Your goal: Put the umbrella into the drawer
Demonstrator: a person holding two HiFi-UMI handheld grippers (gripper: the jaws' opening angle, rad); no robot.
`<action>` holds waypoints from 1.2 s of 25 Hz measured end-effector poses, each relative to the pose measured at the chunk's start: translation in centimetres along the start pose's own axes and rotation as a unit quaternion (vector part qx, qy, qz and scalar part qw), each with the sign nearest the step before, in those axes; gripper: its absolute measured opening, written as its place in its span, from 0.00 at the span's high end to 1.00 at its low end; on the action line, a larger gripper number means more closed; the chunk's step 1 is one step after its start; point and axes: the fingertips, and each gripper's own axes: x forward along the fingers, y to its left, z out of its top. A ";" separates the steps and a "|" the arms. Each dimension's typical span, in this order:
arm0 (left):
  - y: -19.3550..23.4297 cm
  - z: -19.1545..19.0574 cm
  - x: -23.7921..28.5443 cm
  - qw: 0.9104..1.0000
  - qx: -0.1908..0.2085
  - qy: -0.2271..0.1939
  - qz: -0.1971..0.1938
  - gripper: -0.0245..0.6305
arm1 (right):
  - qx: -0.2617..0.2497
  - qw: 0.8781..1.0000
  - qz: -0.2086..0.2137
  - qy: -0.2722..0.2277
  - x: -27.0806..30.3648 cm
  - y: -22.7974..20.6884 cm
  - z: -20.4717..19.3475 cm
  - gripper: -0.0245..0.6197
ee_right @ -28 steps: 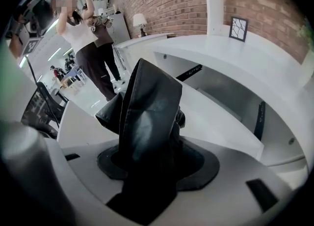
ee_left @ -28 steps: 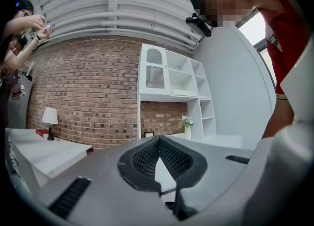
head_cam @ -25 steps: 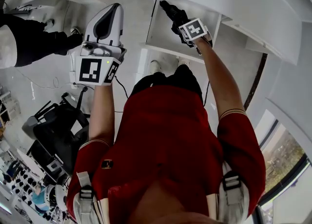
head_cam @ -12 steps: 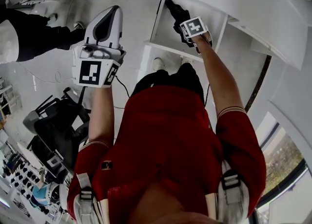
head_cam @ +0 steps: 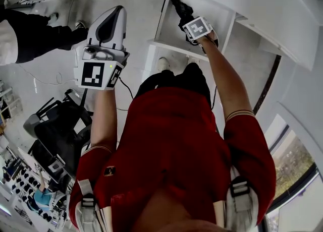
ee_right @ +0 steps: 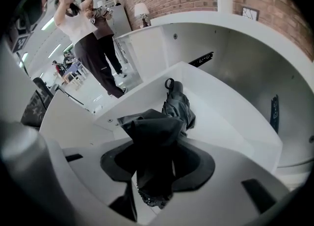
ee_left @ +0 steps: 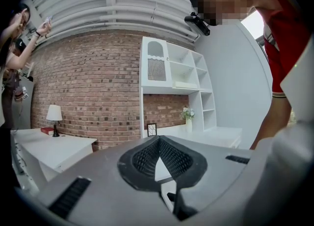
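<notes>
Umbrella (ee_right: 172,108) sits between the right gripper (ee_right: 156,165) jaws, which have just been closing and clamp its near end. Far end rests inside the open drawer (ee_right: 230,119). Left gripper (ee_left: 158,142) jaws closed, empty, well apart from the drawer.

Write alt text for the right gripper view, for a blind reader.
The right hand-held gripper holds a dark folded umbrella, its far end inside an open white drawer; the jaws have just been closing on it.

Left gripper (head_cam: 117,14) is held level at upper left, jaws together. Right gripper (ee_right: 156,158) is pointed steeply down at upper centre, jaws just closed further onto umbrella (ee_right: 177,106).
</notes>
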 end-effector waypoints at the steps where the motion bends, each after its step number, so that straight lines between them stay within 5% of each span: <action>1: -0.1 -0.1 0.1 1.000 -0.001 0.000 -0.002 0.95 | -0.001 1.000 0.003 -0.004 -0.3 0.1 0.0 0.69; 8: -1.5 -0.5 0.9 1.000 -0.010 -0.003 -0.017 0.95 | -0.022 0.998 0.007 -0.058 -4.1 0.2 1.5 0.68; 17: -3.2 0.0 1.7 0.999 -0.017 -0.016 -0.040 0.95 | -0.033 0.984 -0.008 -0.174 -13.3 0.7 4.9 0.81; 23: -5.2 0.7 2.3 0.998 -0.020 -0.026 -0.058 0.95 | -0.044 0.960 -0.018 -0.277 -20.9 2.3 7.5 0.90; 30: -8.3 2.1 3.0 0.995 -0.016 -0.042 -0.084 0.95 | -0.047 0.915 -0.018 -0.401 -29.8 4.5 10.3 0.95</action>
